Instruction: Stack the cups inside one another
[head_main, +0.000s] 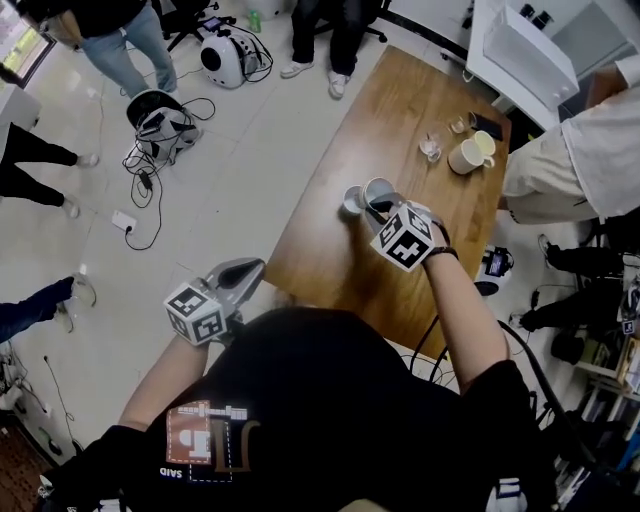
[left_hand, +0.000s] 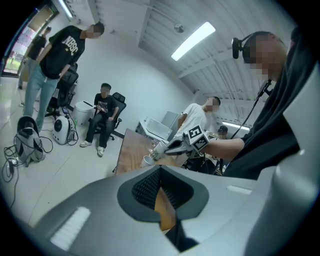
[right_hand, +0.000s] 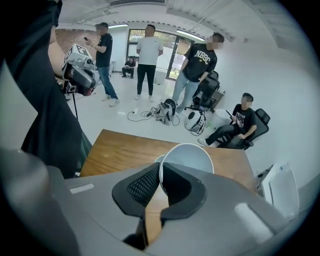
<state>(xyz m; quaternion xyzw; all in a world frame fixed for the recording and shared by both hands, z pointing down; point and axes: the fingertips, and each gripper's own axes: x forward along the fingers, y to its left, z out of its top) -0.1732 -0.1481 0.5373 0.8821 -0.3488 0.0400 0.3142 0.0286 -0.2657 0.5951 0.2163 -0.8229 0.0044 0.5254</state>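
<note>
My right gripper (head_main: 380, 209) is shut on the rim of a white cup (head_main: 380, 189) and holds it tilted above the wooden table (head_main: 335, 262). A second white cup (head_main: 352, 200) stands just left of it on the table. In the right gripper view the held cup (right_hand: 189, 158) has its wall pinched between the pads (right_hand: 150, 184), and the second cup (right_hand: 158, 160) peeks out behind it. My left gripper (head_main: 250, 270) hangs off the table's near left corner, shut with nothing in it. The left gripper view shows the held cup (left_hand: 159, 149) from afar.
At the table's far end are two cream mugs (head_main: 467, 156), a glass cup (head_main: 431, 148) and a small dark object (head_main: 489, 126). A person in a light shirt (head_main: 585, 160) stands at the right edge. Bags and cables (head_main: 160, 125) lie on the floor to the left, with several people around.
</note>
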